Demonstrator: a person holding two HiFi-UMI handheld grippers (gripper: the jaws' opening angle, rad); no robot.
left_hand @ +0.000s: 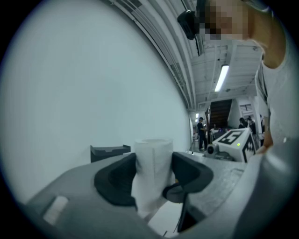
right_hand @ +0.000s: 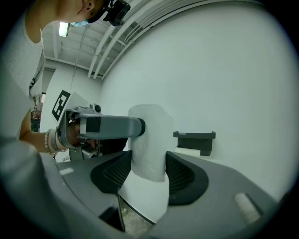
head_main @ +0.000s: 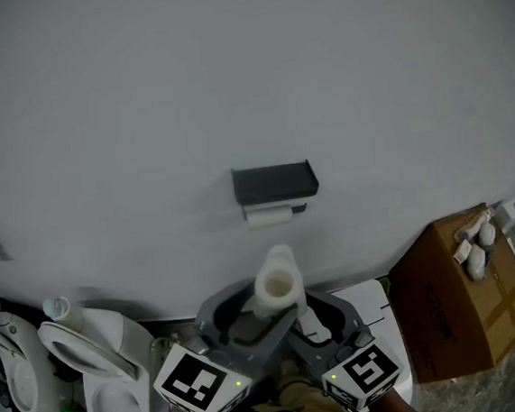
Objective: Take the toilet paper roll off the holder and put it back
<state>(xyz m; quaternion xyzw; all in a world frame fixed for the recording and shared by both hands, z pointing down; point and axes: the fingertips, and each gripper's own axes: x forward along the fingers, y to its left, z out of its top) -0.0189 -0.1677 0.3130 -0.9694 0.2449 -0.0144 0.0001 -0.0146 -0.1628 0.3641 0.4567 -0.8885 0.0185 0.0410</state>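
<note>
Close below me, I see my left gripper (left_hand: 153, 171) and right gripper (right_hand: 148, 168) both clamped on the upright toilet paper roll (head_main: 278, 283), apart from the dark wall holder (head_main: 274, 183).

Head view: the bottom edge cuts off the rear bodies of the left gripper (head_main: 246, 317) and the right gripper (head_main: 315, 317). Their grey jaws hide the lower part of the white toilet paper roll (head_main: 278, 283). The dark grey wall-mounted holder (head_main: 274, 183) covers the top of a second white roll (head_main: 268, 215) beneath it. The white toilet (head_main: 106, 378) is cut off at the bottom edge. The small pale items (head_main: 474, 248) on the brown cardboard box (head_main: 453, 308) are too small to identify.

Left gripper view: the held roll screens the holder's right end. The background figures (left_hand: 202, 133) are too small to tell apart.
</note>
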